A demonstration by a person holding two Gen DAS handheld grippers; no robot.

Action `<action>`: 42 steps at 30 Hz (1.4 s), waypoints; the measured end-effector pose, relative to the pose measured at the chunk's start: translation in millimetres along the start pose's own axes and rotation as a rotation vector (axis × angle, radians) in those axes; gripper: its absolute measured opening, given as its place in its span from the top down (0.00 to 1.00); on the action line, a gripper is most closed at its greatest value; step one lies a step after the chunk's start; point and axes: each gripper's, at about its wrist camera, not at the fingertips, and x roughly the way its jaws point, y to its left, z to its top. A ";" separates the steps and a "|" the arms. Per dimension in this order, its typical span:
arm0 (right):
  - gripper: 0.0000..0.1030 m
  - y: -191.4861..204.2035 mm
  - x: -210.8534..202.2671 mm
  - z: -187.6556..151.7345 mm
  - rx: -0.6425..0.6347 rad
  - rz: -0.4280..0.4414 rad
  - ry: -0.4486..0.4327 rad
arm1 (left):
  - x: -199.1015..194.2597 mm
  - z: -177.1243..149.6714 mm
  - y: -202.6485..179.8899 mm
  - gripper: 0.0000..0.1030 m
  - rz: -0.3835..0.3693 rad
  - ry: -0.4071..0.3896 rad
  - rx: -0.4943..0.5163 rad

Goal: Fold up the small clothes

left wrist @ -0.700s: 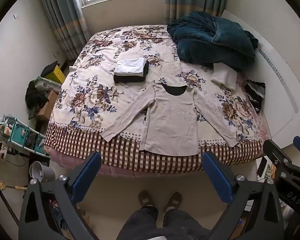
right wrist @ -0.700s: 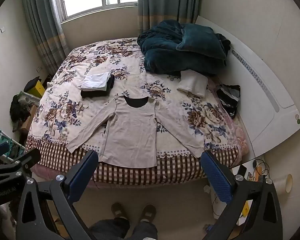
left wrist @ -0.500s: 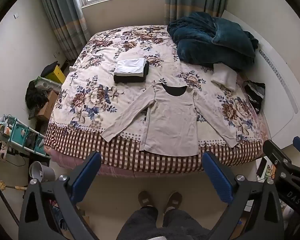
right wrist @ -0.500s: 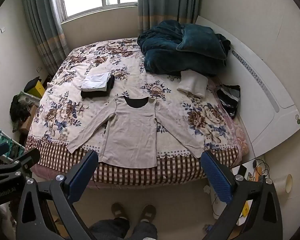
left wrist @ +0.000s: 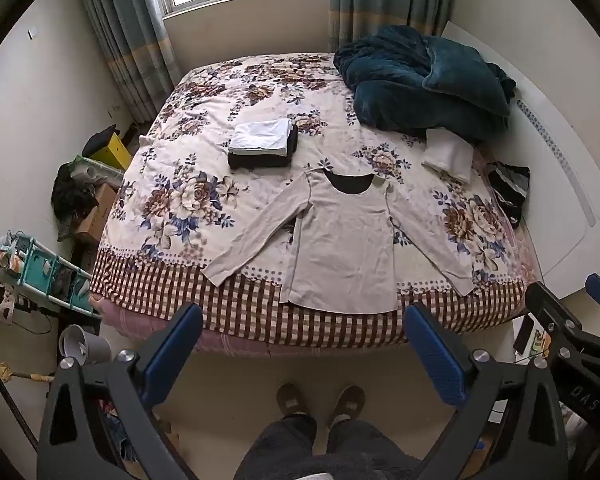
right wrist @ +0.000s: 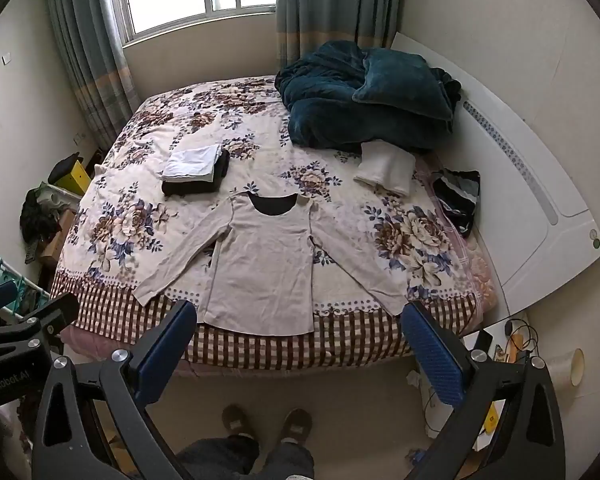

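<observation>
Beige long-sleeved top (left wrist: 342, 248) lies flat on floral bed (left wrist: 180, 208).

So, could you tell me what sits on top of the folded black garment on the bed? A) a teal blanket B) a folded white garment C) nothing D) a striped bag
B: a folded white garment lies on the folded black garment, beyond the spread beige long-sleeved top.
</observation>
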 end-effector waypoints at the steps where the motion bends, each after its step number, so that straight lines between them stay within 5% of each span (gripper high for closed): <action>1: 0.00 0.0 -0.6 -0.1 0.000 0.000 0.000 | 0.3 0.4 0.0 0.00 0.001 -0.003 0.000; 42: 0.00 -1.0 -18.3 2.9 -0.007 0.005 -0.006 | -7.1 0.4 -0.2 0.00 0.000 -0.019 0.001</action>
